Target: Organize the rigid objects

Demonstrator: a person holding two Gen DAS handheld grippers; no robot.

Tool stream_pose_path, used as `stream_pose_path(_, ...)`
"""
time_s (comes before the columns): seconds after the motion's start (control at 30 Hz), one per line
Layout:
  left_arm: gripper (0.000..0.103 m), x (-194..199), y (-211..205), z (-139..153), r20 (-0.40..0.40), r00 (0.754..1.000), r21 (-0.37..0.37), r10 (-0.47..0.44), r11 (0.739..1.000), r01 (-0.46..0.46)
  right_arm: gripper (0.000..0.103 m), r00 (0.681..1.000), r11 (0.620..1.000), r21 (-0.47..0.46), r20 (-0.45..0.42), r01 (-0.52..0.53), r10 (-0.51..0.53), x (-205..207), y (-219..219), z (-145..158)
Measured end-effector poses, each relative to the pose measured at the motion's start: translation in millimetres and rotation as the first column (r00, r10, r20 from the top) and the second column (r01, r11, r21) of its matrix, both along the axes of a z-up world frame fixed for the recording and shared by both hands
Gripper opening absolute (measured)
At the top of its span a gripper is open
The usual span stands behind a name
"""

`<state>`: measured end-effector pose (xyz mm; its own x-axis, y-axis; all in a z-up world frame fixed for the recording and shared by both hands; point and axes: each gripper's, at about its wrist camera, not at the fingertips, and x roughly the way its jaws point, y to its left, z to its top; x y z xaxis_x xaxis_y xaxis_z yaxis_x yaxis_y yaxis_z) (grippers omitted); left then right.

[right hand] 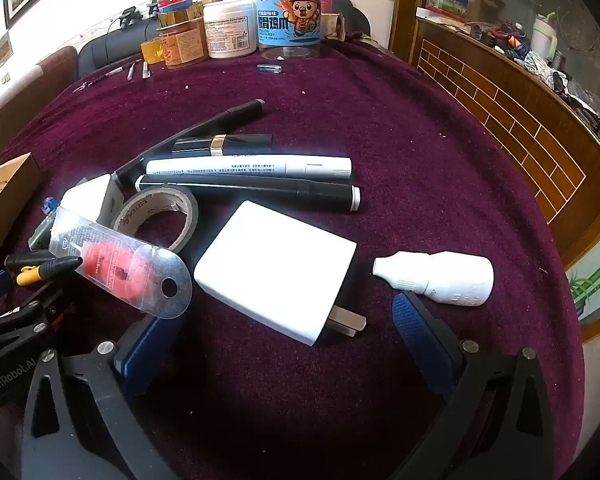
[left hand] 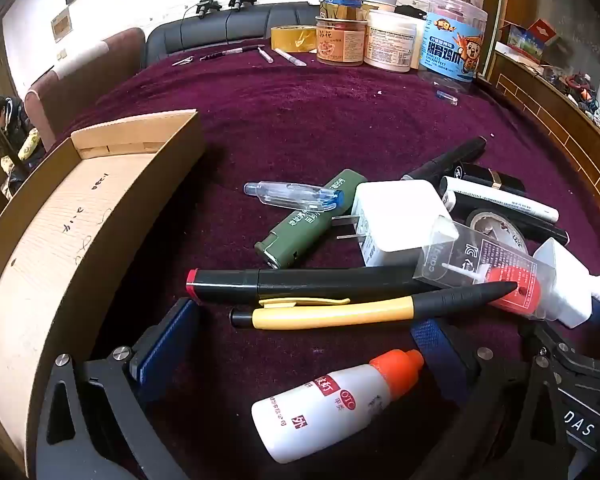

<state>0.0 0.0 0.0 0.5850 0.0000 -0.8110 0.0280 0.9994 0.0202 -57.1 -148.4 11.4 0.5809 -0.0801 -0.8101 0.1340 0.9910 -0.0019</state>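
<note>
Cardboard box (left hand: 100, 208) sits empty left, so with left gripper (left hand: 300, 344) spread wide, holding nothing, I'd close squarely across the yellow pen (left hand: 332, 312) barrel; right gripper (right hand: 284, 320) gapes over the white charger (right hand: 276, 268).

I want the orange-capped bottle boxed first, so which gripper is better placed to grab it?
Left. The bottle lies between the open left gripper fingers, and the box is on its side. The right gripper sits over the charger.
</note>
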Motion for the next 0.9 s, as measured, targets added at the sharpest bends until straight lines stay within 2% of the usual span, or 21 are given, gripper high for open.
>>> stream_pose_path(0.07,0.102,0.2,0.5,-0.2,-0.008,1.0,-0.023,0.0,1.0,0.0,0.103,1.0,1.0,-0.002,0.0,0.0,0.0,-0.1,0.1,0.0)
stream_pose_path(0.9,0.102,0.1,0.2,-0.1,-0.003,1.0,-0.011,0.0,1.0,0.0,0.103,1.0,1.0,-0.001,0.0,0.0,0.0,-0.5,0.4,0.4)
